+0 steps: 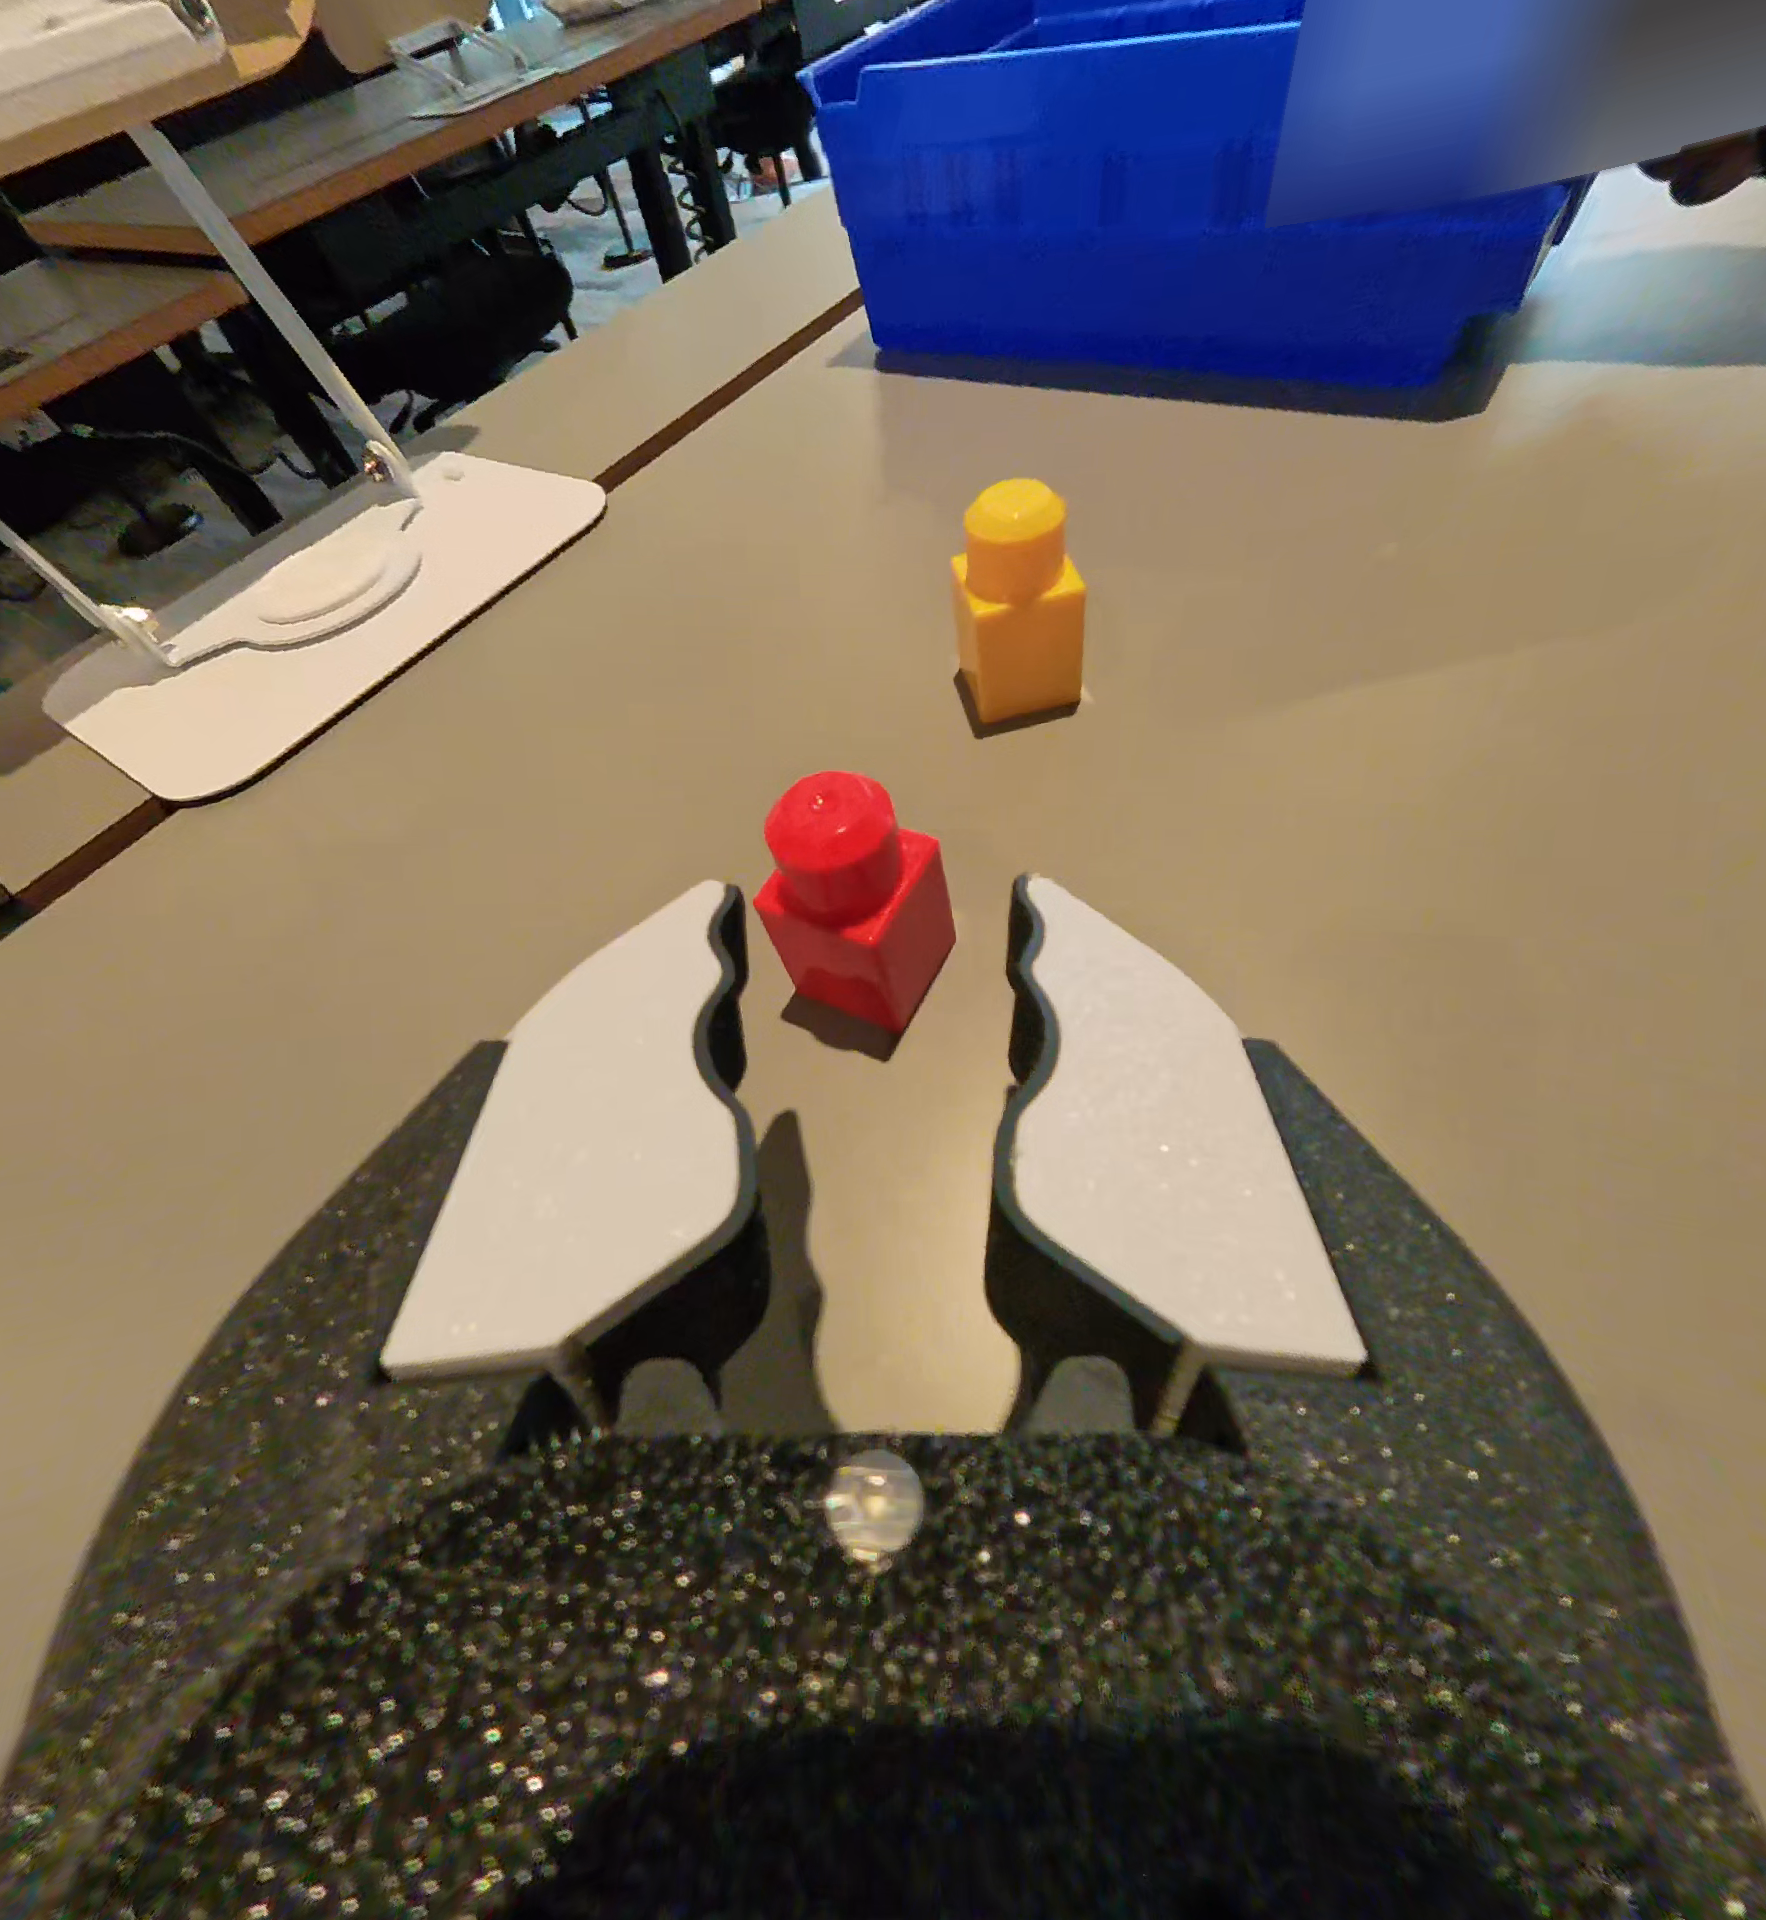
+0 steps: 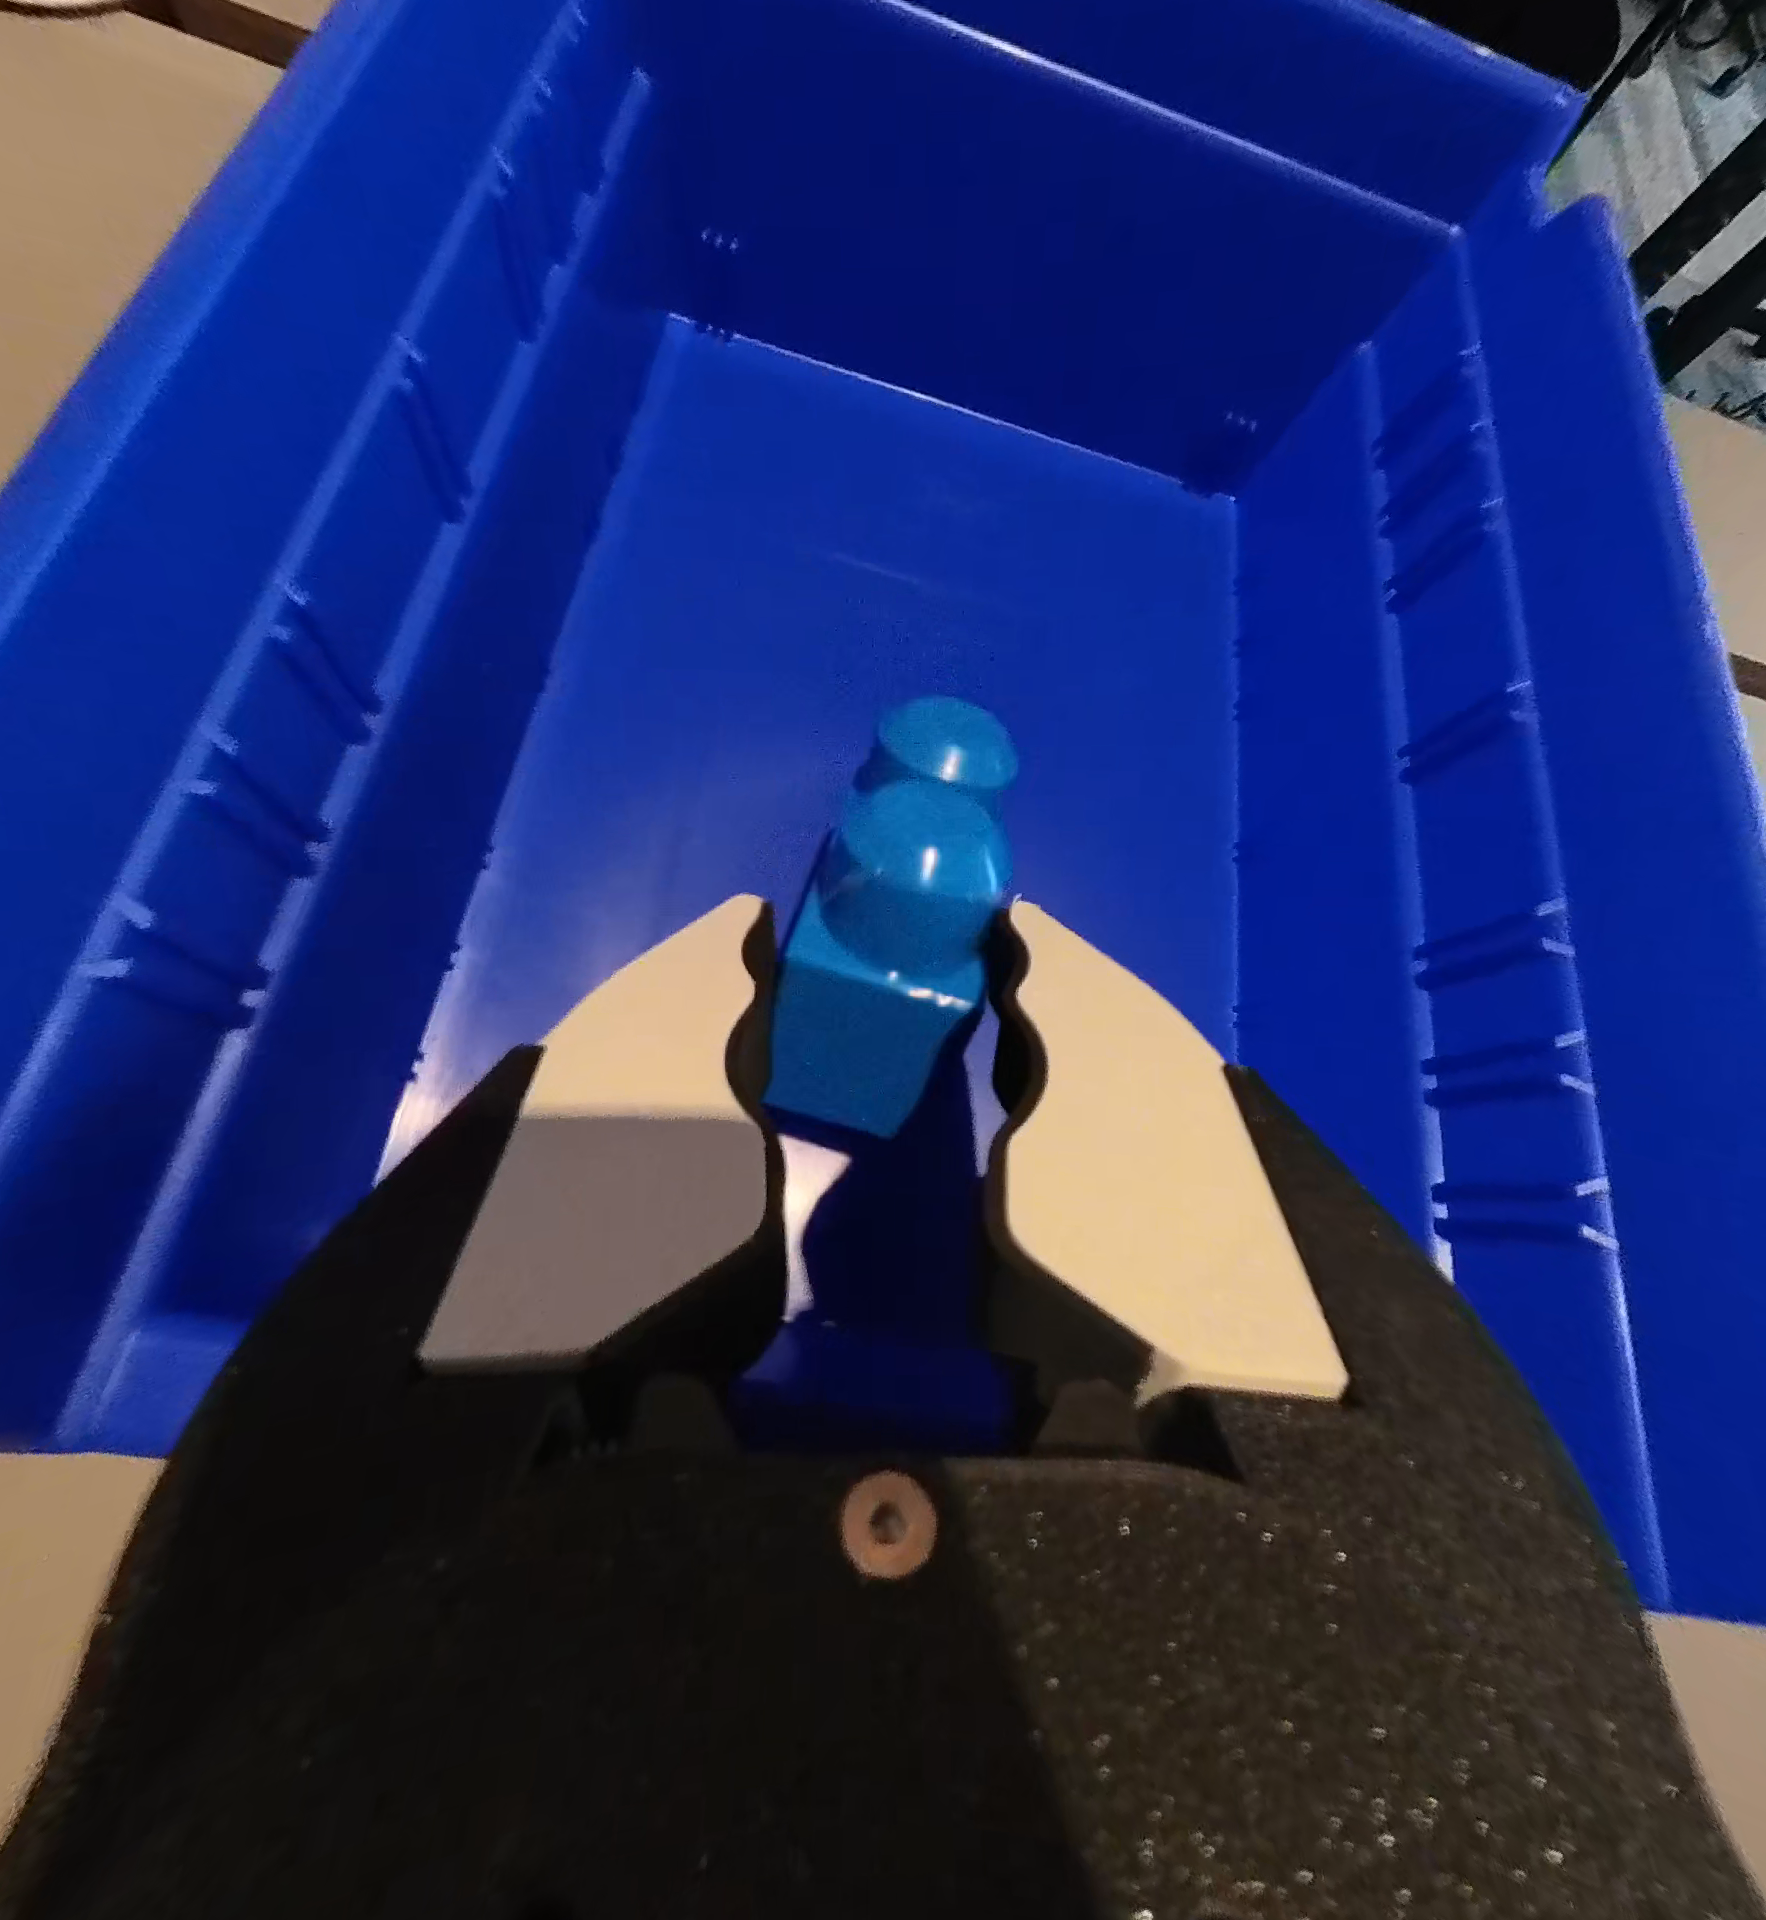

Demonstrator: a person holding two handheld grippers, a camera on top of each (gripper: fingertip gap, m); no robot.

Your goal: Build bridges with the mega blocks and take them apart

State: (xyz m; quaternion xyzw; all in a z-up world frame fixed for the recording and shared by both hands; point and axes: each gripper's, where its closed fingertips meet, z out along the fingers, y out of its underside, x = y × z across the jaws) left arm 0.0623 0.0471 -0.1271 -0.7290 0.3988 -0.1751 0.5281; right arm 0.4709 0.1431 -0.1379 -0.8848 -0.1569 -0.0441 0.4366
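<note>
No legible text, label, brand, number or sign is found in either view. The red block [image 1: 855, 900], the yellow block [image 1: 1018, 603], the light-blue block [image 2: 889, 966] and the blue bin [image 2: 1014, 364] are all seen plain, with no writing carried on their visible faces.

A white stand base [image 1: 339, 634] lies on the grey table [image 1: 1378, 831]; wooden desks [image 1: 359, 156] stand behind.

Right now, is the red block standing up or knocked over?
Standing up. The red block sits flat on the table with its round knob pointing up, just ahead of the open left tongs.
</note>
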